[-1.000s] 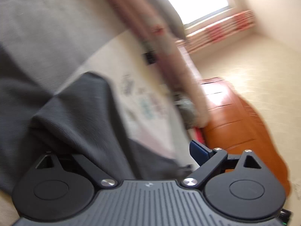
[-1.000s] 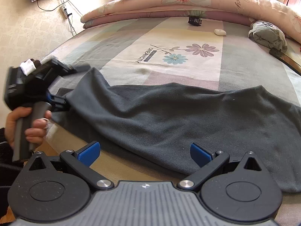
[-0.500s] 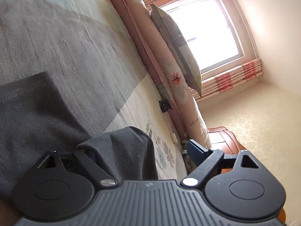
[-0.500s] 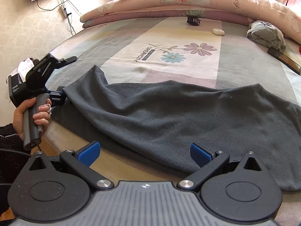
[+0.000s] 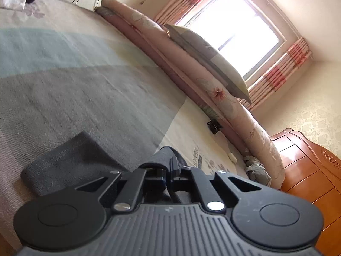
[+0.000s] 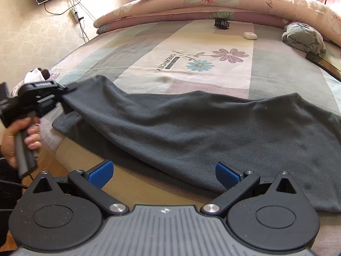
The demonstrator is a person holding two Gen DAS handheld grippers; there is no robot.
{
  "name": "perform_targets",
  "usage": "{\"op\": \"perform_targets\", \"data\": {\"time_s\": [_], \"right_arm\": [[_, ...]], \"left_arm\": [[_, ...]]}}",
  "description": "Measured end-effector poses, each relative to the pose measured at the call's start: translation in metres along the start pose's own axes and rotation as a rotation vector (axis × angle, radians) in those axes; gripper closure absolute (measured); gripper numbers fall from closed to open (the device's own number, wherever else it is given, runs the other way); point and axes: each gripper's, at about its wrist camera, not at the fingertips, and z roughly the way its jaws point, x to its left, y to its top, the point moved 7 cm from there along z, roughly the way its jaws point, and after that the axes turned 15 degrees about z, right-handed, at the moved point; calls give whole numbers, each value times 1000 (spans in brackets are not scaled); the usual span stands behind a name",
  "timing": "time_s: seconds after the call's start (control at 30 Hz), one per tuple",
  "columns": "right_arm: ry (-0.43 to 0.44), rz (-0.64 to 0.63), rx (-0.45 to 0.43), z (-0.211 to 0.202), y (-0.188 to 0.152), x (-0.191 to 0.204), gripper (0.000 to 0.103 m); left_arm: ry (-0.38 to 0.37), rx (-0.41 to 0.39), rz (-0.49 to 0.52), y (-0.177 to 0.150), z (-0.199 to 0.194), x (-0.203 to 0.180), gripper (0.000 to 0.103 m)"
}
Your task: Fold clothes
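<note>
Dark grey knit, a garment [image 6: 191, 128] spread across the near edge of the bed [image 6: 191, 49], one end pinched. Nearest, right claw [image 6: 163, 173] wide open, blue pads well apart, holding nothing, poised just short of the cloth's near hem. Off to the side, left claw [image 6: 61, 89] closed tight on the garment's far-left corner, that corner lifted off the bedcover and a lower layer lying flat beneath; same pinch confirmed close up, left claw [image 5: 169, 173] with grey fabric [image 5: 164, 157] bunched between the tips. Step in hand, probably: raising one end for the first fold. Next move likely: grip a second corner with the right claw, then carry both across evenly. Farther back, hair clip [image 6: 222, 24], small white case [image 6: 249, 35], crumpled grey bundle [image 6: 304, 37], rolled floral quilt [image 6: 213, 0].
</note>
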Motion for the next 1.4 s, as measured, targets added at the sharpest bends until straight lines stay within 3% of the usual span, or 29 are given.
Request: {"op": "perform_targets", "data": {"time_s": [0.17, 0.27, 0.37, 0.47, 0.5, 0.63, 0.77, 0.87, 0.9, 1.0, 1.27, 1.4], "right_arm": [[9, -10, 7, 0, -4, 4, 0], [10, -18, 11, 0, -6, 6, 0], [5, -19, -1, -5, -5, 5, 0], [-3, -4, -12, -8, -3, 1, 0], [-6, 2, -14, -9, -2, 0, 0], [-19, 10, -12, -7, -1, -3, 0], [-25, 3, -5, -5, -2, -2, 0], [-30, 1, -9, -6, -2, -2, 0], [-31, 4, -8, -6, -2, -3, 0], [-40, 11, -5, -5, -2, -5, 0], [-34, -19, 3, 0, -3, 3, 0], [-27, -117, -27, 4, 0, 15, 0]], "left_arm": [[65, -49, 120, 7, -35, -9, 101], [21, 3, 18, -8, -26, 4, 97], [-5, 45, -96, -22, -11, 22, 80], [-2, 67, -160, -32, 2, 39, 74], [-11, 69, -180, -33, 5, 44, 67], [-38, 57, -273, -36, 17, 63, 63], [-52, 56, -313, -33, 23, 67, 64], [-44, 67, -353, -33, 22, 70, 76], [-32, 65, -352, -34, 19, 71, 88], [23, 42, -299, -28, 6, 69, 101], [44, -67, -102, 21, -40, 40, 103], [32, -64, -83, 25, -46, 41, 103]]}}
